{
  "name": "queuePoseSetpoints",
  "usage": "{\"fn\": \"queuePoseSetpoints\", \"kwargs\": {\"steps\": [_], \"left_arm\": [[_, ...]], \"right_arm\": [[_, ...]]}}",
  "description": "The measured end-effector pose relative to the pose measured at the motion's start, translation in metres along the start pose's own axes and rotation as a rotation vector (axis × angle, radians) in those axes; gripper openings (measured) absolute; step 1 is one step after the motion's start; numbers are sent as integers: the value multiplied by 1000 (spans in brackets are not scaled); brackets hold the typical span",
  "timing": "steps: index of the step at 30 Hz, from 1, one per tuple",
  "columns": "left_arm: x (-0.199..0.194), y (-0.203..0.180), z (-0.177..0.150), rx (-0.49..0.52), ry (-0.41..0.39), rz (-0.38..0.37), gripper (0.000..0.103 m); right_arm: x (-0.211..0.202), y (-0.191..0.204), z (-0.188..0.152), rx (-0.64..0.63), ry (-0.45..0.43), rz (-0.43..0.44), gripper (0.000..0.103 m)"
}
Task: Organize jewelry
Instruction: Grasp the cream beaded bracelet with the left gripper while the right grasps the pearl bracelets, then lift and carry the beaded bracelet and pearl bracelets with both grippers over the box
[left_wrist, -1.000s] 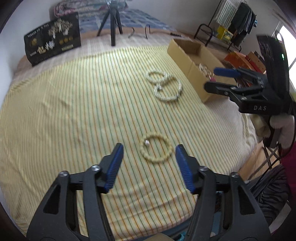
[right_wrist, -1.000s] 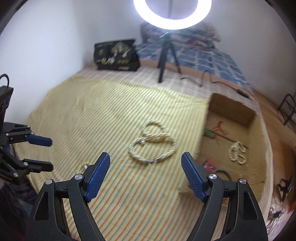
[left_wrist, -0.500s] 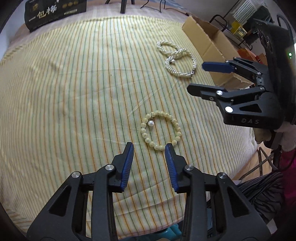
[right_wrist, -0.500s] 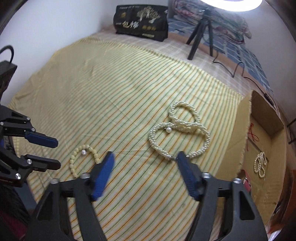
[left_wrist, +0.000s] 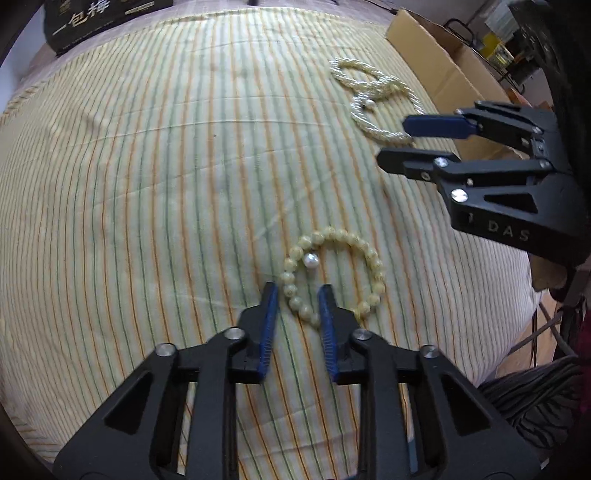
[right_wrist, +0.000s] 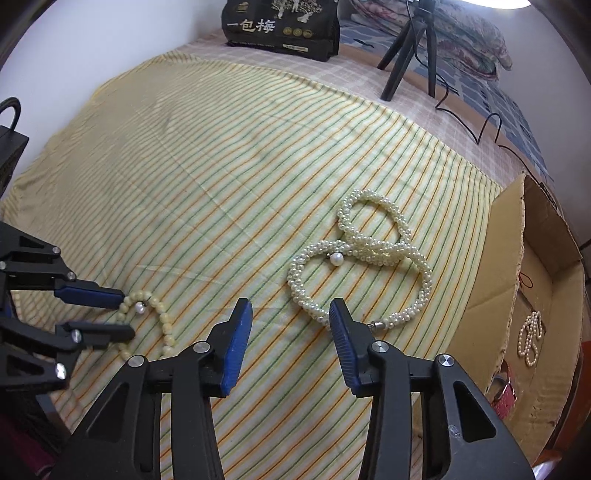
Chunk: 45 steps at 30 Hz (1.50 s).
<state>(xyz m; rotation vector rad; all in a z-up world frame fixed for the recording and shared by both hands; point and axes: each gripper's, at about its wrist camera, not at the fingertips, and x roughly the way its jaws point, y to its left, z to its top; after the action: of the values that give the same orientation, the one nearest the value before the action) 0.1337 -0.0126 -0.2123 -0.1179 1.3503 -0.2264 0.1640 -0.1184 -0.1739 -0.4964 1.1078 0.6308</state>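
1. Your left gripper (left_wrist: 297, 295) is low over the striped cloth (left_wrist: 147, 184), its jaws narrowed but still parted. The near arc of the bracelet (left_wrist: 332, 275) sits in the gap between the blue ribbed pads (left_wrist: 269, 325). You cannot tell from the frames whether the pads touch the beads.
2. The bracelet is a ring of round, pale yellow, speckled beads with one glossy white pearl (left_wrist: 310, 260) hanging inside the loop. It lies flat on the cloth near the edge closest to you.
3. Your right gripper (right_wrist: 291, 317) is held wide open and holds nothing. Its right pad tip overlaps the near curve of the necklace (right_wrist: 360, 258) in the right wrist view; contact cannot be judged.
4. The necklace is a thick rope of tiny cream seed pearls, laid in two overlapping loops, with a single larger pearl and a small metal clasp at its near end. It rests on the cloth just beside the box (right_wrist: 513, 236).
5. The cloth is soft, creased fabric, yellow with thin green and orange stripes.
6. The box is plain brown cardboard, open-topped, with a small pearl strand (right_wrist: 530, 338) lying inside.
7. Farther back stand a black printed bag (right_wrist: 282, 26) and a black tripod (right_wrist: 408, 44).
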Motion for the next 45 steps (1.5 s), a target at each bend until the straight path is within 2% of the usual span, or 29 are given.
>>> {"fn": "queuePoseSetpoints", "kwargs": {"steps": [6, 10, 15, 16, 19, 20, 24, 30, 37, 45], "left_arm": [[1, -1, -3, 37, -20, 29, 10], [2, -3, -2, 22, -26, 23, 6], [0, -4, 0, 16, -37, 19, 5], [-4, 1, 1, 15, -40, 18, 5], [-11, 5, 1, 8, -53, 13, 5], [-13, 6, 1, 5, -59, 8, 5], [-22, 4, 2, 1, -90, -2, 5], [-39, 1, 3, 11, -135, -25, 5], [-54, -8, 6, 37, -187, -51, 5], [-74, -8, 16, 12, -253, -80, 5]], "right_arm": [[11, -1, 2, -2, 16, -5, 42], [17, -1, 4, 5, 25, 3, 42], [19, -2, 3, 9, 24, 14, 41], [19, -1, 3, 8, 23, 11, 36], [18, -4, 4, 22, 26, 10, 11], [17, -6, 4, 35, 27, 11, 8], [12, -14, 4, 72, 15, 14, 7], [-9, -27, 4, 130, -42, 14, 7], [-47, -45, 13, 191, -157, -7, 7], [-86, -58, 24, 250, -281, -18, 6]]}}
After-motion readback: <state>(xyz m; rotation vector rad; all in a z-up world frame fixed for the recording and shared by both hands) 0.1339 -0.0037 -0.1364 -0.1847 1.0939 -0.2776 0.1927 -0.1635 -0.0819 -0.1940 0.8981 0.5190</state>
